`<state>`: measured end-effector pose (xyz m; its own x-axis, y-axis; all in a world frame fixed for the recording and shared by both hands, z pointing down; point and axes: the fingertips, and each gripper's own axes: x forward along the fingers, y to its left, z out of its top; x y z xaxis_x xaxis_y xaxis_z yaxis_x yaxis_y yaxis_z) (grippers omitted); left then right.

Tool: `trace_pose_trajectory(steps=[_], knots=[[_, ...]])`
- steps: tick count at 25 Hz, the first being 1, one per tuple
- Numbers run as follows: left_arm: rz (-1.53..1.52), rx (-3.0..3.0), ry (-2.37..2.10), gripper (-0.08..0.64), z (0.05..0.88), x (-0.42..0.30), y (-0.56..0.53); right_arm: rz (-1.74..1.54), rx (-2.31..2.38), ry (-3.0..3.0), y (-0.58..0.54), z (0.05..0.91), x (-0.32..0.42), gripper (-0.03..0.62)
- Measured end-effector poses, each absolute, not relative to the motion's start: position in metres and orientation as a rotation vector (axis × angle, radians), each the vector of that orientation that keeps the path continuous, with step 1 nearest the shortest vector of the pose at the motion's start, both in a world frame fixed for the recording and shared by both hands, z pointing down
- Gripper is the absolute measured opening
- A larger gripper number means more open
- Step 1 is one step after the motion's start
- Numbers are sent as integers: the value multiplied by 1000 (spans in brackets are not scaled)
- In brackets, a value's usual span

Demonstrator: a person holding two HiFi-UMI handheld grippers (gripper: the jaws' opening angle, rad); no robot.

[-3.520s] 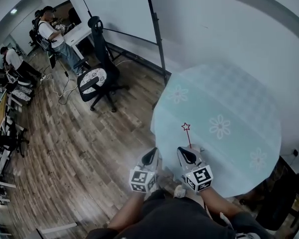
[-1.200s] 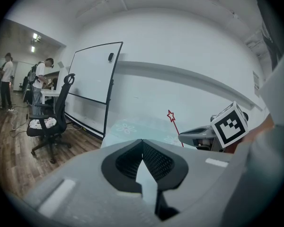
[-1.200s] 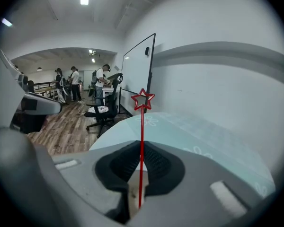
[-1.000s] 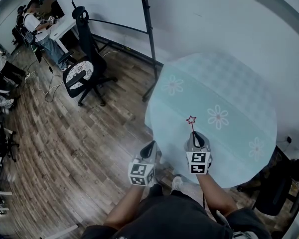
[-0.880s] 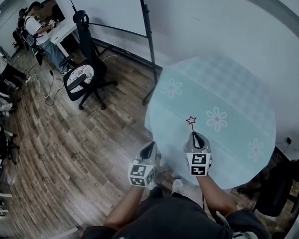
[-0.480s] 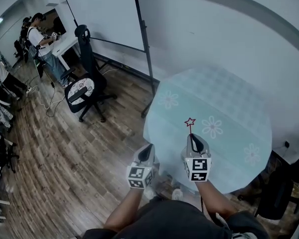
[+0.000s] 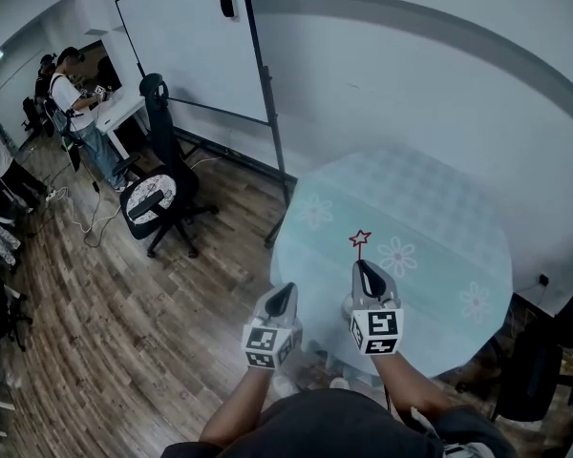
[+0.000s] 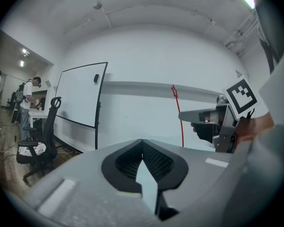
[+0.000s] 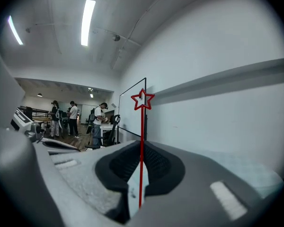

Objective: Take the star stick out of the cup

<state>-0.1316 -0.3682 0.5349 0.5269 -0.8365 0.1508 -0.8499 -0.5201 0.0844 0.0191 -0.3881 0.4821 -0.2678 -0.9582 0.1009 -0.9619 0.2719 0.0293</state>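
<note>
A thin red star stick [image 7: 360, 239] stands upright over the near edge of the round, pale teal table [image 7: 439, 218]. My right gripper [image 7: 366, 272] is shut on its lower end. In the right gripper view the stick [image 9: 142, 145] rises from between the closed jaws, with the outlined star at the top. My left gripper [image 7: 281, 300] hangs to the left of the table over the wooden floor, shut with nothing in it. The left gripper view shows its jaws [image 8: 142, 142] meeting at the tips, and the right gripper [image 8: 213, 122] with the stick [image 8: 181, 122] at the right. No cup is in view.
A whiteboard [image 7: 196, 46] on a stand is behind the table's left side. An office chair [image 7: 158, 194] stands on the wooden floor at the left. People [image 7: 72, 89] are at desks at the far left. Dark furniture [image 7: 544, 370] is by the table's right edge.
The head view has tilted up, so more wall and whiteboard show. The right gripper keeps the stick upright over the table's near edge. The left gripper stays beside it.
</note>
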Motion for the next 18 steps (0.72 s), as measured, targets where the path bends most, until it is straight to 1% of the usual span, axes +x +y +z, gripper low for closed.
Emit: trace_pose_trajectory(steps=[9, 18], knots=[[96, 2636, -1494, 5, 510, -127, -377, 8, 1869, -2476, -389, 451, 30, 21], [88, 2658, -1475, 5, 508, -126, -379, -6, 1888, -2466, -390, 451, 30, 21]])
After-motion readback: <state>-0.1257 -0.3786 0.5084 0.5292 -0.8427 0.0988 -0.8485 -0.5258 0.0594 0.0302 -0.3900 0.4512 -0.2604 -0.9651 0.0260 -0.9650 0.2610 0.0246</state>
